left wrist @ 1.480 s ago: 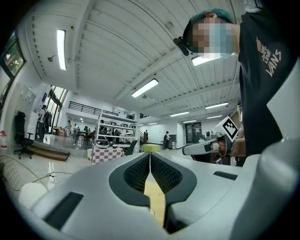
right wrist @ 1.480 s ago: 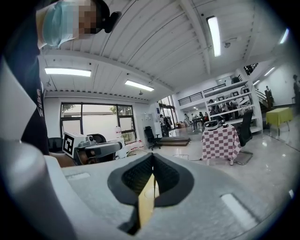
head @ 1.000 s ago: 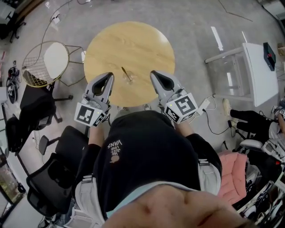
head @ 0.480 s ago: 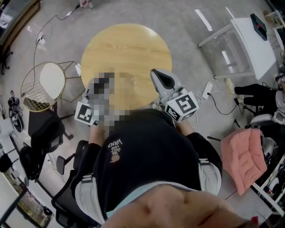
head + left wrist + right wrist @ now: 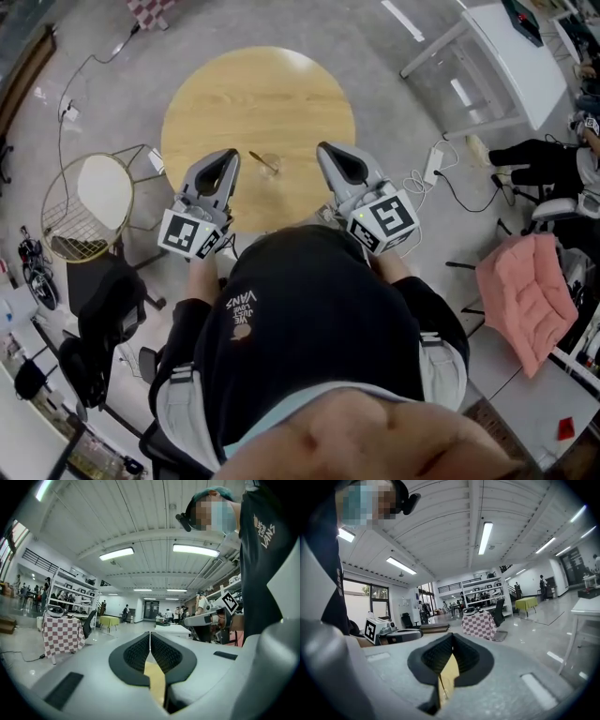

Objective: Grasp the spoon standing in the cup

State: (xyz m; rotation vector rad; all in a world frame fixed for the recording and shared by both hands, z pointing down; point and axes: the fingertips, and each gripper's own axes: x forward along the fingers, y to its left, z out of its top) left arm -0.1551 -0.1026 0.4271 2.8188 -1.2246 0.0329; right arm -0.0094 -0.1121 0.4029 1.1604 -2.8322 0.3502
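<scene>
Round wooden worktop (image 5: 258, 94) seen from above. A clear cup (image 5: 272, 167) sits on it near the edge closest to the person. The spoon (image 5: 259, 159) stands in the cup, tilted, with its handle leaning out toward the left gripper's side. Left gripper (image 5: 225, 159) hangs beside the cup, apart from it. Its jaws are clenched together, tips meeting, with nothing between them; only a sliver of yellow worktop shows under them in the left gripper view. Right gripper (image 5: 330, 155) is on the cup's other side, a bit farther off, jaws also pressed together and empty. Neither gripper touches cup or spoon. A wire-frame stand (image 5: 89, 192) is well away from the cup, beyond the left gripper. A pink cushion (image 5: 525, 295) is well away from the cup, beyond the right gripper.
</scene>
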